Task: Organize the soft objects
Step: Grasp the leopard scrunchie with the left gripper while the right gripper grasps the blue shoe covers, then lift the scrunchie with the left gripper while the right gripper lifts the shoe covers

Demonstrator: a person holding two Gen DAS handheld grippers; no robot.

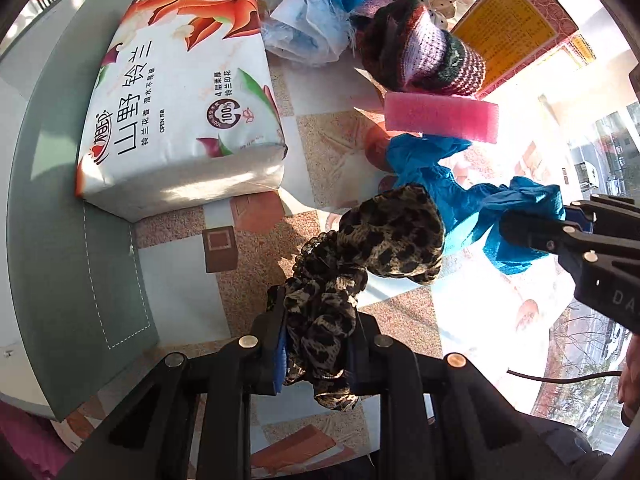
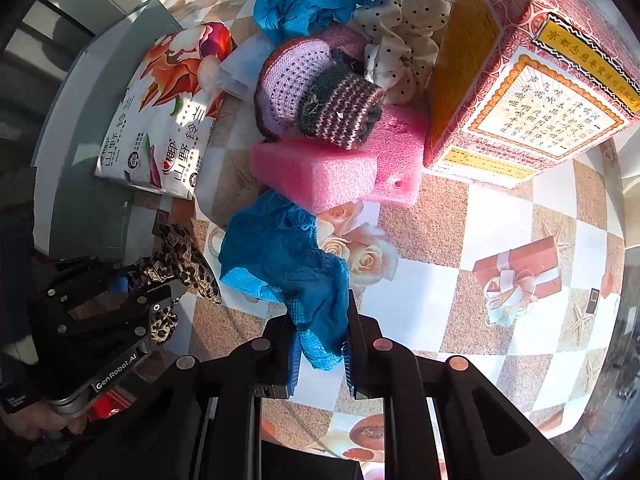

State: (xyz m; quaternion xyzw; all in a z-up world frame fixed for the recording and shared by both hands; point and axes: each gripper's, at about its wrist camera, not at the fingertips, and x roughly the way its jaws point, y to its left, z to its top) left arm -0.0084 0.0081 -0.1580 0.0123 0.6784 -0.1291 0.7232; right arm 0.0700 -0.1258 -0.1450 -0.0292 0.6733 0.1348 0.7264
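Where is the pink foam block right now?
In the right wrist view, the pink foam block lies mid-table under the striped knitted hat, left of the red patterned box.

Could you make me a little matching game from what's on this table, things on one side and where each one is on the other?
Things:
1. leopard-print scrunchie
2. blue crinkled cloth
3. knitted striped hat
4. tissue pack

Places:
A. resting on the pink foam block
B. pinched in the right tongs
C. lying partly on the grey-green mat
D. pinched in the left tongs

Pairs: 1-D, 2-B, 3-A, 4-C
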